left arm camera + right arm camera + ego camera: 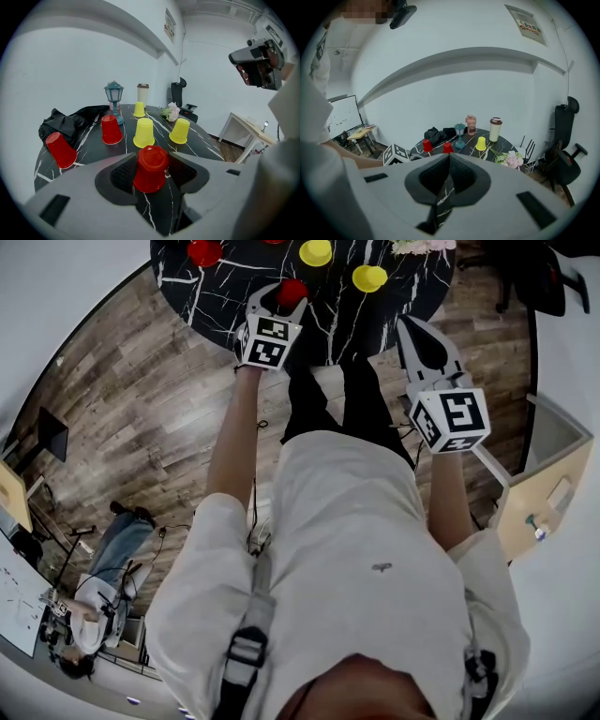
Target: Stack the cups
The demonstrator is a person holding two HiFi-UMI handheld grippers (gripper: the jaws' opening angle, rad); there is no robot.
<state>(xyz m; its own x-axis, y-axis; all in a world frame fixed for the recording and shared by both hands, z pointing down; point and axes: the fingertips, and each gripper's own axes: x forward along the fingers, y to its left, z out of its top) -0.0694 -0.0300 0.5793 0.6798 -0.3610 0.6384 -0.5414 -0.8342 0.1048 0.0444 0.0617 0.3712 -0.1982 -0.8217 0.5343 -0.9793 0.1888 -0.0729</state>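
An upside-down red cup (151,171) sits between the pads of my left gripper (151,158), which press on its sides; it is near the table's front edge (292,292). I cannot tell whether its rim rests on the black marble table (159,211). Beyond it stand two yellow cups (144,133) (179,131), a red cup (111,130), a tilted red cup (61,150) at the left, and a third yellow cup (139,109) further back. My right gripper (405,326) is shut and empty, off the table's near right edge.
At the table's back are a teal lantern (114,96), a lidded tumbler (142,93), a pink bottle (470,124), flowers (171,111) and a black cloth (70,123). An office chair (565,140) stands right of the table. A seated person (103,587) is on the wood floor behind.
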